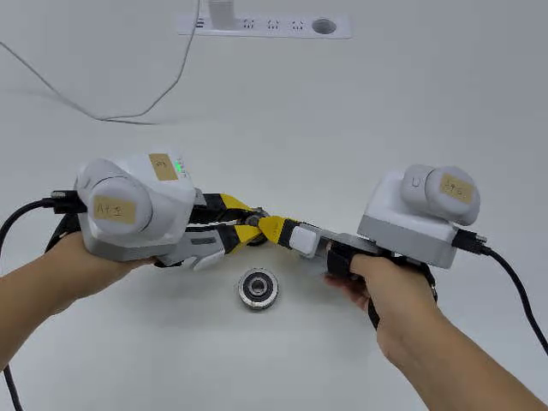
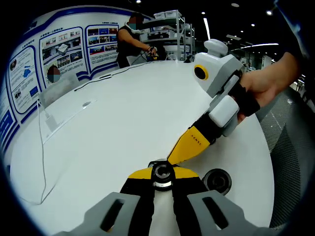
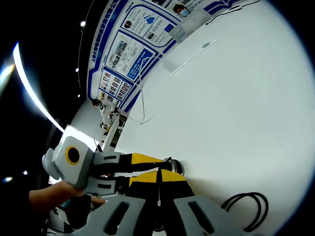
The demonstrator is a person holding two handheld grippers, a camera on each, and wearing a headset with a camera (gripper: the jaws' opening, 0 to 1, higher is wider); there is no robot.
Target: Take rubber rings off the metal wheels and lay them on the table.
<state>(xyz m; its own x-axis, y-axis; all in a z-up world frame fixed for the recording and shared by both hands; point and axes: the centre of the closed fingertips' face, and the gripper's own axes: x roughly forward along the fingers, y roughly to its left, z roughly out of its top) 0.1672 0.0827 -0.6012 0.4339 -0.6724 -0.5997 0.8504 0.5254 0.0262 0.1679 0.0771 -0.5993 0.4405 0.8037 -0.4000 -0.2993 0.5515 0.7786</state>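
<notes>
Desk (image 1: 342,111), white. The left gripper (image 1: 247,221) is held level in the person's left hand (image 1: 77,265), its yellow-tipped jaws pointing toward the other gripper and clamped on a small metal wheel (image 2: 162,177), which sits just above the desk surface. The right gripper (image 1: 276,228), in the right hand (image 1: 394,287), comes in from the opposite side. Its two jaws are pressed together into a single yellow wedge, and the tip touches the rim of the clamped wheel. Whether rubber is pinched between them cannot be told — the contact is too small in every view. A second wheel (image 1: 258,288) lies flat on the desk just in front of the two gripper tips, apart from both, with its dark rubber ring (image 1: 241,289) on it. At the far edge of the desk there is a white power strip (image 1: 265,26), with a grey cable (image 1: 128,116) trailing from it — well clear of the work.
</notes>
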